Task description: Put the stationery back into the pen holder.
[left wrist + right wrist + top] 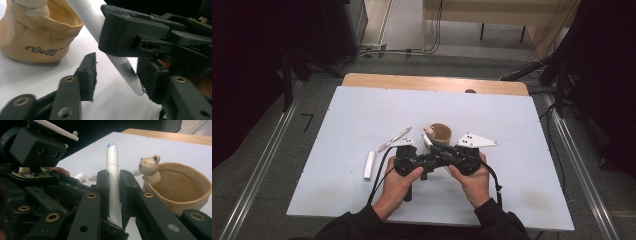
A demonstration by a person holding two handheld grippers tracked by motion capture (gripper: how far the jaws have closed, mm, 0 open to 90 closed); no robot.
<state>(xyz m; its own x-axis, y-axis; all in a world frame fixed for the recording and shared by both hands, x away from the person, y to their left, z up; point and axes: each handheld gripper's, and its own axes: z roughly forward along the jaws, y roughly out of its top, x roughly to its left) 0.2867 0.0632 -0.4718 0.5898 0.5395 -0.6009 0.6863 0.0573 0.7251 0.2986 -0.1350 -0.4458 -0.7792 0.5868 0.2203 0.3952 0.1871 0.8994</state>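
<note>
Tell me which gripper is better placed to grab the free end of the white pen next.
Left. The right gripper is already clamped on the white pen, while the left gripper has that pen's lower end between its open jaws, not yet pinched.

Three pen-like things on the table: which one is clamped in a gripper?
The white pen, upright between the right gripper's shut jaws, beside the tan bear cup. The clear pen and the short white cap lie loose on the table.

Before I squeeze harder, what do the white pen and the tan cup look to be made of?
The pen looks like smooth matte plastic: even white barrel, moulded ridges near its tip. The cup looks like glazed ceramic or perhaps soft vinyl: satin tan skin, wavy rim, a moulded bear on its edge. I cannot tell which.
</note>
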